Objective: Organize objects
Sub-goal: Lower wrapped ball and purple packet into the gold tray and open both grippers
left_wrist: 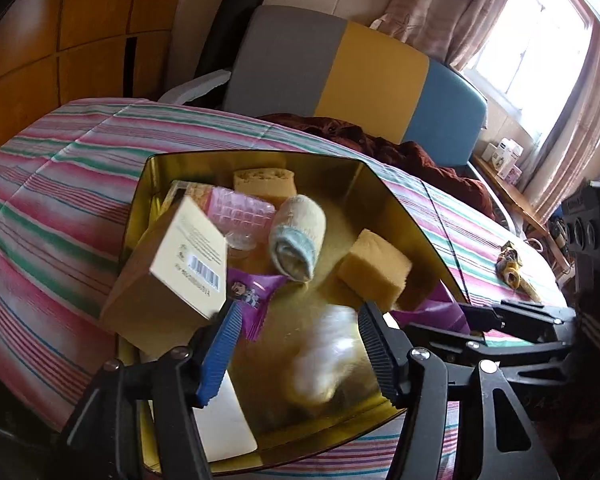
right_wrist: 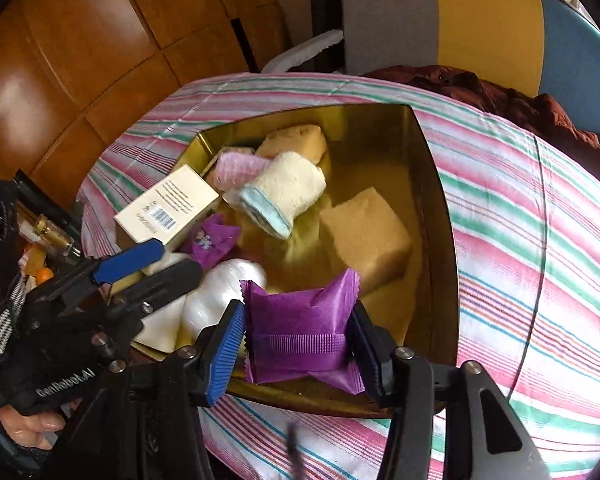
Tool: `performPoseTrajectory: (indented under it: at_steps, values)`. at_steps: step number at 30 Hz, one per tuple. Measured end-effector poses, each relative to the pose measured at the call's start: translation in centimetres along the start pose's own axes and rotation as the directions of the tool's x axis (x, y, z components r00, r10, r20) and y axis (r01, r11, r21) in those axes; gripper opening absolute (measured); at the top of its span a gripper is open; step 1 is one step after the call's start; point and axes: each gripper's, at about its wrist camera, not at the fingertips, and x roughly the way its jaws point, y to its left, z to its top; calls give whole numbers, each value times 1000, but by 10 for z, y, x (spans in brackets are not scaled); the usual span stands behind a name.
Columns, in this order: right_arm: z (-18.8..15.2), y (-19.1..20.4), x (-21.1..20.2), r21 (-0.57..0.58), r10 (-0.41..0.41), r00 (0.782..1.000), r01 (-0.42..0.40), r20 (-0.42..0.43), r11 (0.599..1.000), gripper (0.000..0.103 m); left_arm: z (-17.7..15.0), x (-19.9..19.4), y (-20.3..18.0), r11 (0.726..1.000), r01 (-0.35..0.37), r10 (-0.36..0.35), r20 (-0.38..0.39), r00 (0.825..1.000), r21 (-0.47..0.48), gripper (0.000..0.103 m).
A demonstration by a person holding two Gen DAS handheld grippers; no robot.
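Gripping a purple packet (right_wrist: 300, 332), the right gripper (right_wrist: 296, 340) hangs over the gold tin (right_wrist: 436, 184). The left gripper (left_wrist: 296, 320) gapes empty above a white bag (left_wrist: 324, 356).

A tricolour chair (left_wrist: 340, 76) (3 panels), maroon cloth (left_wrist: 380, 140), wooden panelling (right_wrist: 80, 60), perhaps a curtain (left_wrist: 452, 8).

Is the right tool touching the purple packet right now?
Touching. The right wrist view shows the right tool clamped on the purple packet: both fingers press its sides, with no gap, above the near rim of the gold tin.

left gripper (left_wrist: 296, 316) spread wide, right gripper (right_wrist: 296, 330) clamped on purple packet (right_wrist: 302, 334)
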Motion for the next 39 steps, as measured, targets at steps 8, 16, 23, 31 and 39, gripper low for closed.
performPoseTrajectory:
  at_steps: [8, 16, 23, 31, 39]
  values:
    - [-7, 3, 7, -6, -21, 1000, 21, -18, 1000, 65, -2, -5, -4, 996, -75, 73, 45, 996, 53, 62]
    - [-9, 2, 3, 0, -34, 999, 34, -2, 999, 72, -2, -11, -8, 988, -133, 127, 73, 989, 83, 62]
    - [-10, 1, -8, 19, -97, 994, 96, 55, 995, 72, -1, -19, -14, 980, -173, 164, 99, 981, 94, 70]
    - [-11, 2, -19, 18, -141, 986, 139, 92, 990, 72, -1, -29, -26, 974, -180, 163, 131, 978, 135, 71]
    - [-13, -4, -28, 21, -183, 978, 182, 104, 983, 73, -3, -32, -35, 971, -168, 145, 138, 980, 173, 71]
